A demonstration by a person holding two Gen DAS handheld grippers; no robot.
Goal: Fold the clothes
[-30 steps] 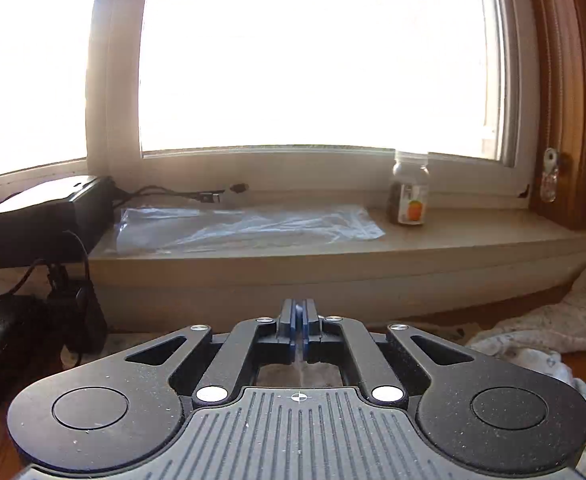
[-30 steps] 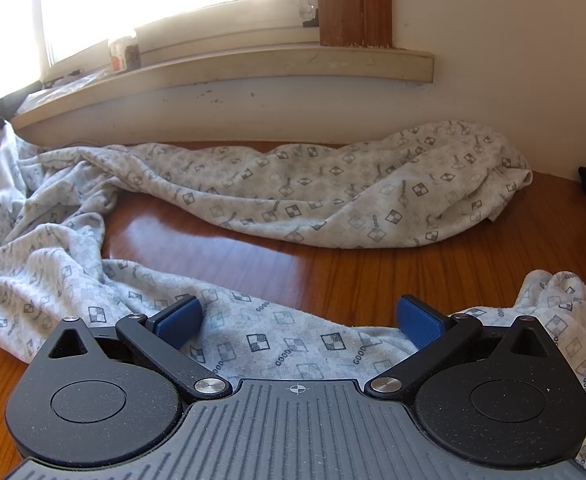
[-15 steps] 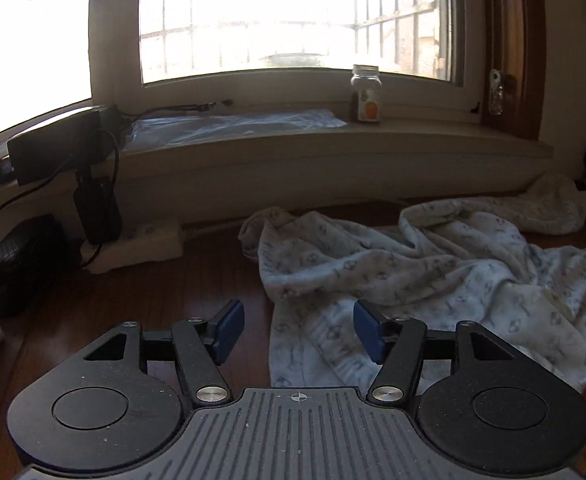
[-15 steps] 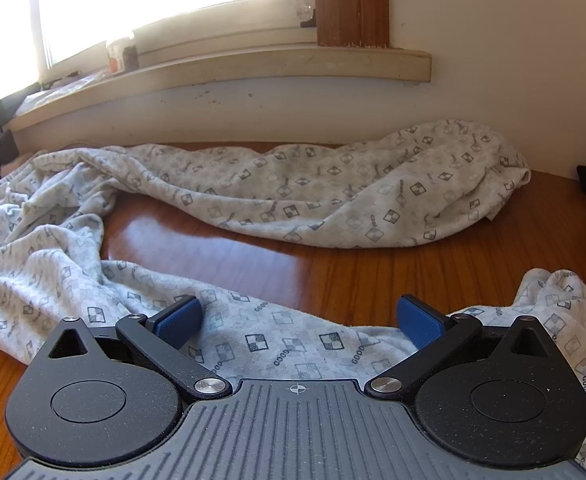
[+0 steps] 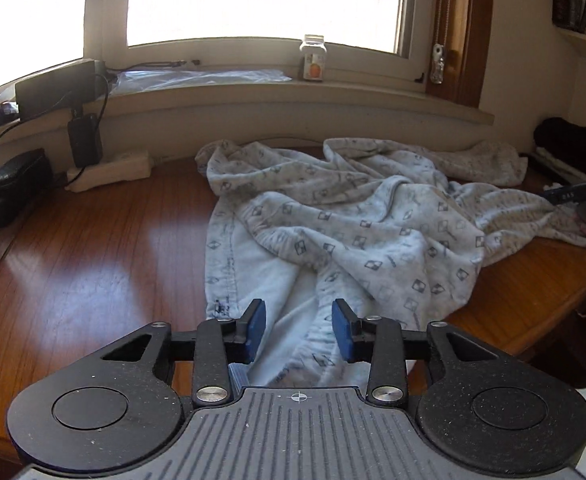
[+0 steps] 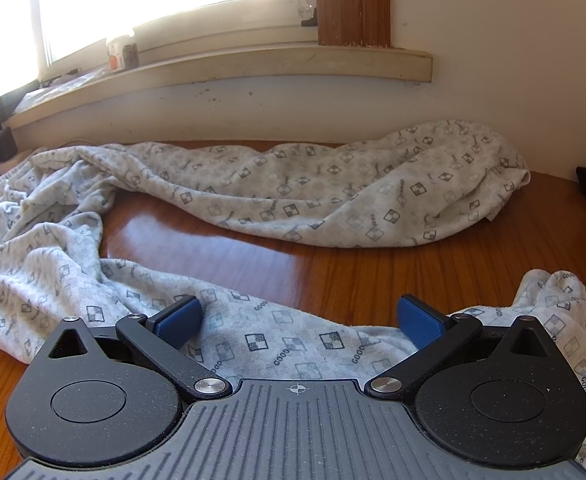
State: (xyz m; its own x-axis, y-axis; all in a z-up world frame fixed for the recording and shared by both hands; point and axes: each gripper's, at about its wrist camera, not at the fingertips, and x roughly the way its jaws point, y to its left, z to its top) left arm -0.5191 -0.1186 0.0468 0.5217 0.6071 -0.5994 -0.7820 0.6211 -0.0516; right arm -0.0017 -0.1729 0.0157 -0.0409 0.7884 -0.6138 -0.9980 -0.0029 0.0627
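Right now our left gripper [image 5: 297, 330] hangs over the near hem of the patterned garment [image 5: 345, 236], its jaws closing with the cloth's pale inner side lying between the blue pads but not yet pinched. The garment sprawls crumpled across the wooden table [image 5: 93, 248], running from our pads out toward one o'clock in the left wrist view, with a loose arm of fabric trailing toward the wall at twelve. Our right gripper [image 6: 299, 320] stands wide apart, fabric lying under the gap, nothing clamped.

What worries us is the bunching: at the left pads several layers seem to overlap, so a closing grip may catch two thicknesses instead of one edge, and lifting would drag the whole heap rather than open it flat. The polished table looks slick, so the cloth could slide. At ten o'clock a power strip [image 5: 111, 168] and cables sit near enough to snag a swung sleeve.
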